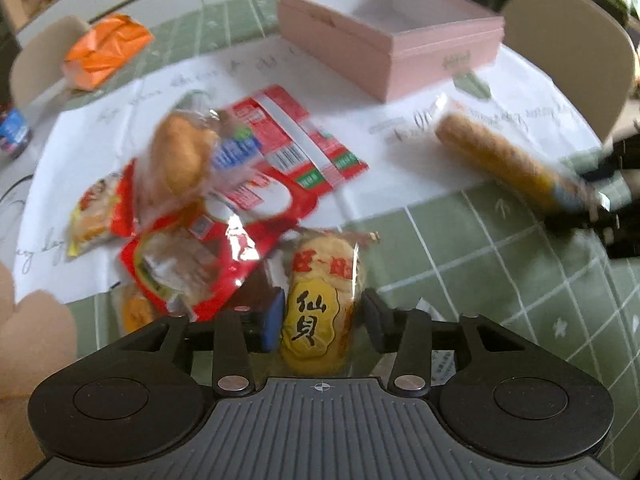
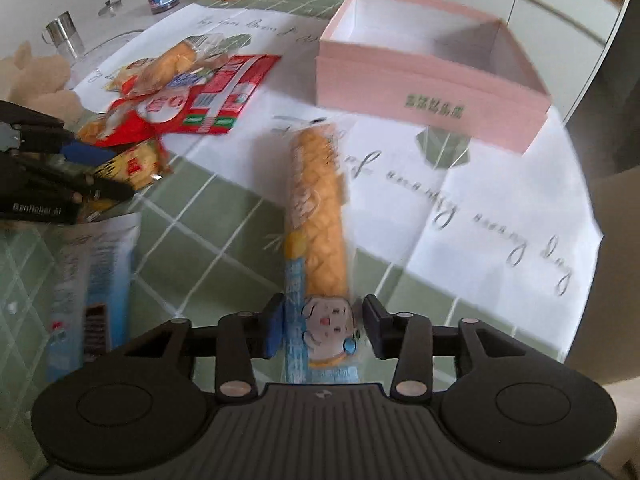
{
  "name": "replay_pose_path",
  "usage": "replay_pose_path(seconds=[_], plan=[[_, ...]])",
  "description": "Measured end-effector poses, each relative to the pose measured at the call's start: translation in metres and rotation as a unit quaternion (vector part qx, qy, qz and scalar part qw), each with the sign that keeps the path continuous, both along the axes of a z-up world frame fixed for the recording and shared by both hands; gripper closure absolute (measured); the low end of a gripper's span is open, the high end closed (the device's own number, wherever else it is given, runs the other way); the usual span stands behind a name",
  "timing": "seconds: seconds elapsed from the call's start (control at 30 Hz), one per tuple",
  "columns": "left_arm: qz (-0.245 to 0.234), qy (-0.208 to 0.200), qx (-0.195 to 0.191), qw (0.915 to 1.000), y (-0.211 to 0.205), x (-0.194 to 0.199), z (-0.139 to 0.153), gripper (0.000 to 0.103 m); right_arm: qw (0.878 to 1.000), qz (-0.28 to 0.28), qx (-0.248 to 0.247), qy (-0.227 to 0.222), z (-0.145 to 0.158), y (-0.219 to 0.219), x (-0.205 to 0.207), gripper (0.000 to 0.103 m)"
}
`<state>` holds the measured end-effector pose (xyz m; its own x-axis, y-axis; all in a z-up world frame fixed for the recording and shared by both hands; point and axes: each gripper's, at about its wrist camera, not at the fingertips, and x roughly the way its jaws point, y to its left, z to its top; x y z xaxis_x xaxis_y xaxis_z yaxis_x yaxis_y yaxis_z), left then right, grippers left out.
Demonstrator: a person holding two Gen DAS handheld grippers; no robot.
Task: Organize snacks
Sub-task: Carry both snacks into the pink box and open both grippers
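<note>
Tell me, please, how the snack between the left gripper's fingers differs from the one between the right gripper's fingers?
The rice cracker packet is short, rounded and pale yellow with a yellow label; the long snack stick is slim, orange, with a blue cartoon end. The packet lies beside the red snack pile; the stick lies apart, pointing toward the pink box. Both are clear-wrapped.

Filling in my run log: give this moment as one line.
left tool: open around yellow rice-cracker packet | right tool: shut on long orange snack stick packet | pink cardboard box: empty
</note>
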<state>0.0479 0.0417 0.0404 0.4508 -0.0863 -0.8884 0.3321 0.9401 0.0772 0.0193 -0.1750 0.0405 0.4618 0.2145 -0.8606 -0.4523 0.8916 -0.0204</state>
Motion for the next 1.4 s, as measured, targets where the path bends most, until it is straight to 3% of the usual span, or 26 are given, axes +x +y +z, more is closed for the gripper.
replay_pose_path(seconds=[0.13,0.23,0.27,0.43,0.5,0.7,0.8,0.83,0.87,0.93,1.03,1.13,1.23,1.4], plan=[[0.008,0.017,-0.021,0.9996,0.006,-0.002,0.001,0.059,1.000,-0.011,0.007,-0.017,-0.003,0.005,0.016,0.057],[0.046,0.014,-0.041,0.9980,0.006,-0.005,0.002,0.063,0.999,-0.004,0.020,-0.029,-0.004,0.008,0.025,0.059],[0.056,0.013,-0.060,0.9965,0.005,-0.008,0.003,0.063,0.999,0.003,0.022,-0.026,-0.003,0.010,0.026,0.069],[0.072,-0.022,-0.118,0.9902,-0.014,-0.025,0.031,0.063,0.995,0.002,0.093,0.018,0.024,-0.019,0.022,0.072],[0.073,-0.043,-0.160,0.9834,-0.020,-0.019,0.059,0.063,0.993,-0.007,0.117,0.008,0.050,-0.038,0.023,0.073],[0.079,-0.132,-0.255,0.9547,-0.047,0.047,0.160,0.063,0.977,-0.015,0.182,-0.108,0.170,-0.073,0.059,0.073],[0.087,-0.147,-0.264,0.9492,-0.062,0.099,0.180,0.059,0.970,-0.020,0.198,-0.136,0.204,-0.076,0.094,0.071],[0.096,-0.147,-0.270,0.9469,-0.064,0.118,0.180,0.059,0.968,-0.016,0.205,-0.142,0.209,-0.075,0.111,0.061],[0.113,-0.141,-0.281,0.9425,-0.064,0.138,0.174,0.059,0.967,-0.016,0.207,-0.145,0.209,-0.074,0.124,0.036],[0.153,-0.115,-0.293,0.9367,-0.059,0.165,0.155,0.061,0.968,-0.030,0.192,-0.159,0.202,-0.070,0.154,0.021],[0.171,-0.095,-0.276,0.9411,-0.055,0.167,0.128,0.061,0.977,-0.049,0.150,-0.145,0.176,-0.072,0.180,0.021],[0.173,-0.072,-0.247,0.9507,-0.046,0.147,0.102,0.061,0.979,-0.054,0.156,-0.116,0.146,-0.094,0.179,0.021],[0.200,-0.063,-0.203,0.9563,-0.027,0.119,0.077,0.061,0.985,-0.061,0.128,-0.098,0.119,-0.101,0.170,0.021],[0.266,-0.065,-0.170,0.9467,0.017,0.064,0.049,0.061,0.992,-0.046,0.089,-0.072,0.081,-0.088,0.141,0.021]])
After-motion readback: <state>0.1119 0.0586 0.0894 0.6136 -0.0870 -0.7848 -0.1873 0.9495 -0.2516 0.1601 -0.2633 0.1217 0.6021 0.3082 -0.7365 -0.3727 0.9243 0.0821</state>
